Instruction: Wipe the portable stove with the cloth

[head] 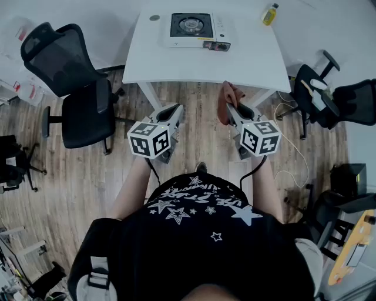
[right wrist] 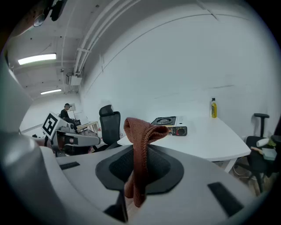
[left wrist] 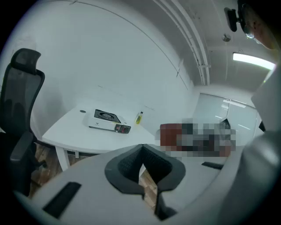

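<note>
Looking down from the head view, we see the portable stove (head: 197, 29) on the white surface (head: 258, 59), with a yellow bottle (head: 269, 14) near the far right corner. Both claws hang over the wooden floor, short of the surface's near edge. The left claw (head: 175, 110) carries nothing. The right claw (head: 234, 111) holds the brown cloth (head: 225, 101).

In the left gripper view, we find the left claw (left wrist: 141, 154) closed, its pads meeting at the tips with nothing between them. The stove (left wrist: 107, 121) and bottle (left wrist: 138, 117) sit well ahead on the surface (left wrist: 74, 134), and a black chair (left wrist: 19, 110) stands at the left.

In the right gripper view, the right claw (right wrist: 138, 160) is clamped on the cloth (right wrist: 142, 132), which rises folded above the pads. The stove (right wrist: 169, 123) lies beyond on the surface (right wrist: 215, 138).
</note>
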`<state>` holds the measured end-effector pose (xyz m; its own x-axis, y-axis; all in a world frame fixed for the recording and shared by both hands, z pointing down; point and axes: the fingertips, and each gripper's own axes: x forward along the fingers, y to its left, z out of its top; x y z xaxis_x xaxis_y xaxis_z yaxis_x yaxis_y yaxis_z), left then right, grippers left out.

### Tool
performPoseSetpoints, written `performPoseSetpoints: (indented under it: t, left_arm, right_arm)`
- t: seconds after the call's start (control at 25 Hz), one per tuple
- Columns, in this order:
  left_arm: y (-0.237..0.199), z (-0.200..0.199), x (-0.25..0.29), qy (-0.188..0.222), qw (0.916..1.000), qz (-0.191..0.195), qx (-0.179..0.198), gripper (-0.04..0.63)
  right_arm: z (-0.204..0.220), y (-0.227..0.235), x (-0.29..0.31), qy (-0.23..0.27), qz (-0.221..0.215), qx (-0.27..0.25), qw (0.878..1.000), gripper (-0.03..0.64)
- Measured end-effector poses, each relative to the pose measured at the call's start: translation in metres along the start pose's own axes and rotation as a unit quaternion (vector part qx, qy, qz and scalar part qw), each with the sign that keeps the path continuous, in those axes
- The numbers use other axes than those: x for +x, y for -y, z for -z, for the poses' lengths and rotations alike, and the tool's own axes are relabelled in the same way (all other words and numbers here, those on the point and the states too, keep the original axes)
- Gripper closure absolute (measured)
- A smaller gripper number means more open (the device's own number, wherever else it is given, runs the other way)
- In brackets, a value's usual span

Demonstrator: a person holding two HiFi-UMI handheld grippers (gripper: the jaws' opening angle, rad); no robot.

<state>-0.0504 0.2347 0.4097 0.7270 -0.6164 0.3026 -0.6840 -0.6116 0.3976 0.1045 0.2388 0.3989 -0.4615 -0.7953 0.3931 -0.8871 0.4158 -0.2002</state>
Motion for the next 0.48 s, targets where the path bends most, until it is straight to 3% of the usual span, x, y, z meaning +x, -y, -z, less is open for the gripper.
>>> performPoseSetpoints:
  t: [0.48]
  left_arm:
    - [0.0,0.004,0.005,-0.006,1.0,-0.007,0.001,0.588]
  right_arm:
    - [0.011,0.012,-0.001,-0.004,0.0,0.025,1.0,0.557]
